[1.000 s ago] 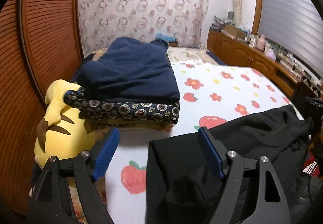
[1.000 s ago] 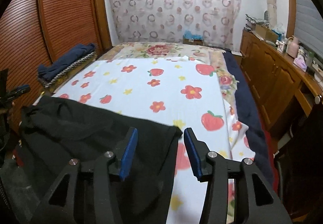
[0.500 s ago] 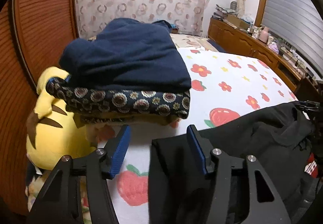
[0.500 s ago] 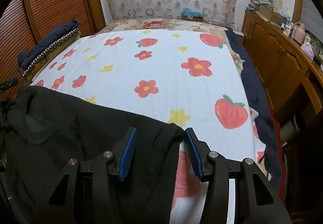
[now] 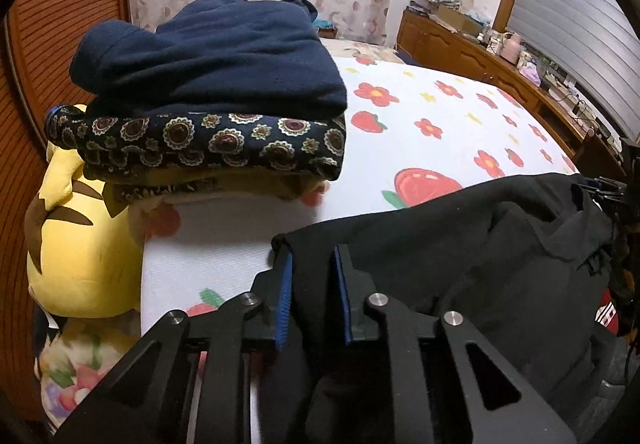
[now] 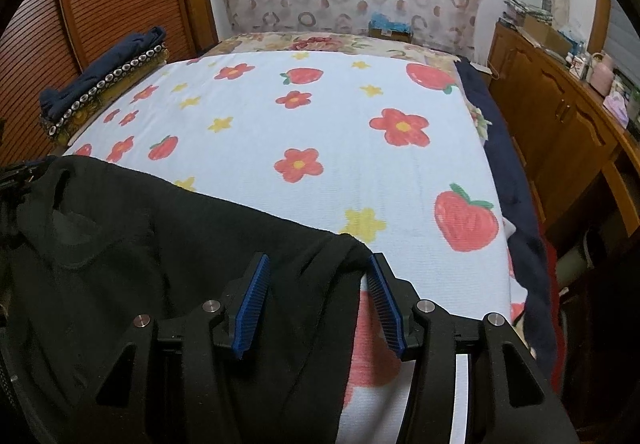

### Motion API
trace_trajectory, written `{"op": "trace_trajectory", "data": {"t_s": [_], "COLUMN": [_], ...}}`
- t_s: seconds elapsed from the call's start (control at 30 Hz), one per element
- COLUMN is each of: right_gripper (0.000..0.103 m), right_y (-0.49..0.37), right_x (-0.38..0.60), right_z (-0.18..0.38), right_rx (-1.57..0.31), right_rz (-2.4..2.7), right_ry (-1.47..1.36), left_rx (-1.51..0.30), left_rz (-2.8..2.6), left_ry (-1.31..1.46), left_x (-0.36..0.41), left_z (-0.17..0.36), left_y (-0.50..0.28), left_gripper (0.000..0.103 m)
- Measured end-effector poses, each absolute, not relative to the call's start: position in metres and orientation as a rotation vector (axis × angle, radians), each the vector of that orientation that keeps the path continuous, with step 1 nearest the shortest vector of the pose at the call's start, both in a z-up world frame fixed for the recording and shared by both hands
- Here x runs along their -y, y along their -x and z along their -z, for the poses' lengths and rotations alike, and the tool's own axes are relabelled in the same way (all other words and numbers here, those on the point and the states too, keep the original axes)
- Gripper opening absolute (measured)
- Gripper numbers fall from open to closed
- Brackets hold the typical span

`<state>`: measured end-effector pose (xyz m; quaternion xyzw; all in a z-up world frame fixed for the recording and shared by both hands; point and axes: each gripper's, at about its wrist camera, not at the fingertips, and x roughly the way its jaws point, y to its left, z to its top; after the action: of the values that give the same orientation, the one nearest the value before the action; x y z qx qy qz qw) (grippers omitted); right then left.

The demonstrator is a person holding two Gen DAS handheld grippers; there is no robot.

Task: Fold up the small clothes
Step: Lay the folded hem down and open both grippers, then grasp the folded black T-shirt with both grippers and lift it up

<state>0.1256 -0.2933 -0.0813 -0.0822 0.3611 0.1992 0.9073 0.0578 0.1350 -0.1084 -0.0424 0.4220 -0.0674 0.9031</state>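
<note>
Two handheld grippers at the near edge of a bed covered by a white sheet printed with red flowers and strawberries (image 6: 340, 132). Black fabric garment (image 6: 132, 244) spread flat along that near edge, across the width between both grippers. Left gripper (image 5: 310, 280): blue-padded jaws nearly closed, clenched on the garment's left corner, black cloth filling the narrow gap. Right gripper (image 6: 318, 284): jaws spread wide, released, straddling the garment's right corner; right pad just beside the cloth edge, actual contact hard to judge. Stack of folded clothes at the left side of the bed: navy blue knit (image 5: 216, 56) on top, dark cloth with round floral medallions (image 5: 208, 144) beneath, possibly a third yellowish layer under that. Yellow plush toy with brown stripes (image 5: 80, 244) beside and partly under the stack. Brown wooden cabinet (image 6: 560, 124) along the right side of the bed.
</note>
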Motion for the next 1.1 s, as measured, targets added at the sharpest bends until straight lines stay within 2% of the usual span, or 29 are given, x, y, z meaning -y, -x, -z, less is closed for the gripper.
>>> {"op": "trace_trajectory", "data": {"t_s": [0.03,0.1,0.2,0.33,0.43,0.47,0.5,0.63,0.67,0.7,0.73,0.93,1.1], "right_gripper": [0.046,0.025,0.014,0.013,0.013,0.013,0.013,0.012,0.01,0.009,0.009,0.008,0.007], "right_y": [-0.125,-0.123,-0.118,-0.116,-0.116,-0.117,-0.116,-0.114,-0.113,-0.112,-0.11,-0.073,-0.022], "right_x": [0.293,0.291,0.287,0.288,0.29,0.29,0.29,0.289,0.289,0.289,0.288,0.297,0.314], "right_z": [0.082,0.082,0.082,0.084,0.085,0.086,0.086,0.088,0.088,0.089,0.088,0.055,-0.008], "right_rx": [-0.742,-0.741,-0.743,-0.74,-0.738,-0.737,-0.735,-0.727,-0.726,-0.73,-0.73,-0.593,-0.411], "right_rz": [-0.415,-0.451,-0.49,-0.5,-0.502,-0.501,-0.498,-0.496,-0.499,-0.511,-0.516,-0.542,-0.548], "right_ry": [0.176,0.178,0.181,0.166,0.15,0.149,0.147,0.13,0.126,0.126,0.135,0.101,0.063], "left_rx": [-0.872,-0.872,-0.871,-0.874,-0.88,-0.88,-0.88,-0.877,-0.877,-0.882,-0.892,-0.708,-0.486], "left_rz": [0.14,0.143,0.148,0.139,0.117,0.103,0.095,0.112,0.135,0.168,0.2,0.208,0.27], "left_ry": [0.09,0.093,0.092,0.085,0.065,0.062,0.061,0.065,0.068,0.078,0.088,0.093,0.122], "left_x": [-0.135,-0.136,-0.136,-0.137,-0.138,-0.139,-0.141,-0.143,-0.142,-0.14,-0.138,-0.122,-0.11], "left_z": [0.108,0.108,0.107,0.107,0.108,0.109,0.11,0.111,0.111,0.11,0.109,0.055,-0.026], "left_y": [-0.058,-0.058,-0.058,-0.059,-0.062,-0.063,-0.063,-0.063,-0.062,-0.06,-0.058,-0.017,0.019], "left_gripper": [0.02,0.019,0.018,0.021,0.035,0.044,0.049,0.048,0.038,0.016,0.012,0.01,0.01]}}
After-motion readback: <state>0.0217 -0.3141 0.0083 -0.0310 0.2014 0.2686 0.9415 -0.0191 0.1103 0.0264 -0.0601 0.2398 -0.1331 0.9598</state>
